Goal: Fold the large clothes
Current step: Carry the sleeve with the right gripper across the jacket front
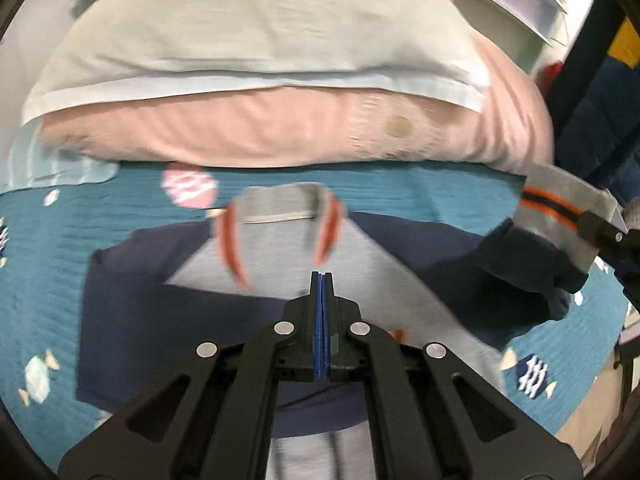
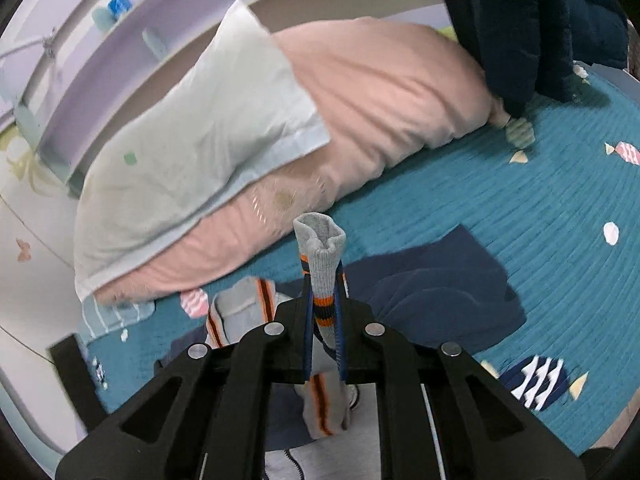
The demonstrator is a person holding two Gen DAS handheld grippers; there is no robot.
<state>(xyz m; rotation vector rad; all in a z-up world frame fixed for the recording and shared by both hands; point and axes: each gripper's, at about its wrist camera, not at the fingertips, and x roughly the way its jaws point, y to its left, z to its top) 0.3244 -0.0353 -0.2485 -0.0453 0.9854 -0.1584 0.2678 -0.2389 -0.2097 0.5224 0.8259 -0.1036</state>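
A grey and navy sweater point(image 1: 280, 256) with orange-striped collar point(image 1: 280, 204) lies front up on the teal bedspread point(image 1: 420, 192). Its left navy sleeve point(image 1: 128, 280) is folded in across the body. My left gripper point(image 1: 322, 277) hovers over the chest, jaws shut with nothing between them. At the right, my right gripper point(image 1: 600, 230) is shut on the grey cuff point(image 1: 556, 208) with orange and navy bands, holding that sleeve lifted off the bed. In the right wrist view the cuff point(image 2: 322, 246) sticks up past my right gripper point(image 2: 323, 280), and the navy sleeve point(image 2: 432, 284) trails below.
A pale pillow point(image 1: 240, 40) rests on a pink pillow point(image 1: 260, 132) at the head of the bed, just beyond the collar. A dark navy quilted item point(image 2: 520, 20) hangs at the far right. A lilac headboard shelf point(image 2: 100, 52) runs behind the pillows.
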